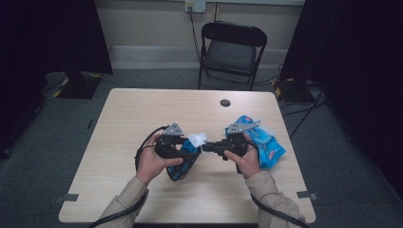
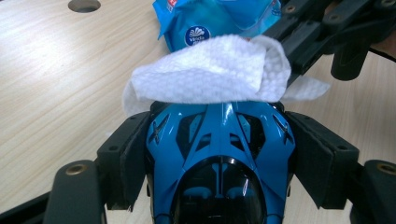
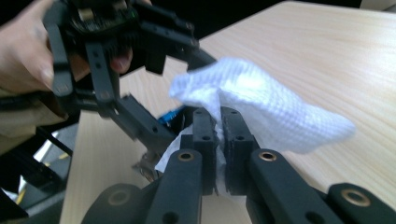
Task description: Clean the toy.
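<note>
My left gripper (image 1: 186, 153) is shut on a blue toy car (image 2: 219, 154), its jaws pressing the car's two sides. In the high view the blue toy car (image 1: 183, 164) hangs over the middle of the table. A white wet wipe (image 2: 215, 70) lies draped over the car's front end. My right gripper (image 3: 219, 126) is shut on that white wet wipe (image 3: 271, 102), pinching a fold of it, and in the high view the right gripper (image 1: 205, 146) points left at the wipe (image 1: 197, 138). The left gripper (image 3: 140, 116) also shows beyond the wipe in the right gripper view.
A blue pack of wet wipes (image 1: 266, 140) lies on the wooden table (image 1: 142, 109) at the right, behind my right hand. A cable hole (image 1: 225, 102) sits near the far edge. A black folding chair (image 1: 231, 50) stands beyond the table.
</note>
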Available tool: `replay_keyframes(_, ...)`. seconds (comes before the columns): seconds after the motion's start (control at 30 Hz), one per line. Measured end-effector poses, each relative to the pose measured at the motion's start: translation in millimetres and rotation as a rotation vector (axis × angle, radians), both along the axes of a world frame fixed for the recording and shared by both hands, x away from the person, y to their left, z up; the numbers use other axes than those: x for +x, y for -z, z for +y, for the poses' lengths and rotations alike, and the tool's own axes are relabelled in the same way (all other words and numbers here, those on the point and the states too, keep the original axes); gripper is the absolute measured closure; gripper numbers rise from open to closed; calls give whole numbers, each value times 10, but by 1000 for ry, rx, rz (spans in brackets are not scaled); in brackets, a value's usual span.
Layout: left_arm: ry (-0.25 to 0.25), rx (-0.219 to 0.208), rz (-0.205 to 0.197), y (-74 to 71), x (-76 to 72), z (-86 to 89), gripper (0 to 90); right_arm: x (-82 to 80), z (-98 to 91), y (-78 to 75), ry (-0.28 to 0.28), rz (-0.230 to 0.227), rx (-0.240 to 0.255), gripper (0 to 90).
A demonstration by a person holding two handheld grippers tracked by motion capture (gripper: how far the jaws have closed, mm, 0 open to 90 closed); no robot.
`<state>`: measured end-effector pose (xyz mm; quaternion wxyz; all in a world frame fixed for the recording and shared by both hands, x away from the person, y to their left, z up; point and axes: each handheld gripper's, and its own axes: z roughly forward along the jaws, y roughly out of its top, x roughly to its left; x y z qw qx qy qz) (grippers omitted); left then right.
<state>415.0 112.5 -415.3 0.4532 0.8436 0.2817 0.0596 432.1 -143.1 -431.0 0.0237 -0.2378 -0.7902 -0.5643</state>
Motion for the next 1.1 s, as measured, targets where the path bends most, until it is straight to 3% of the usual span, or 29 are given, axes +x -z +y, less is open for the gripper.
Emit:
replay_keyframes(0.5,3,-35,-3,-67,42,-50,262,-46,139,256,-40,38,-65,858)
replay_keyframes(1.1,-25,-40,-3,-124,113,-46,262,-134,238,427,-106,61,-78,858)
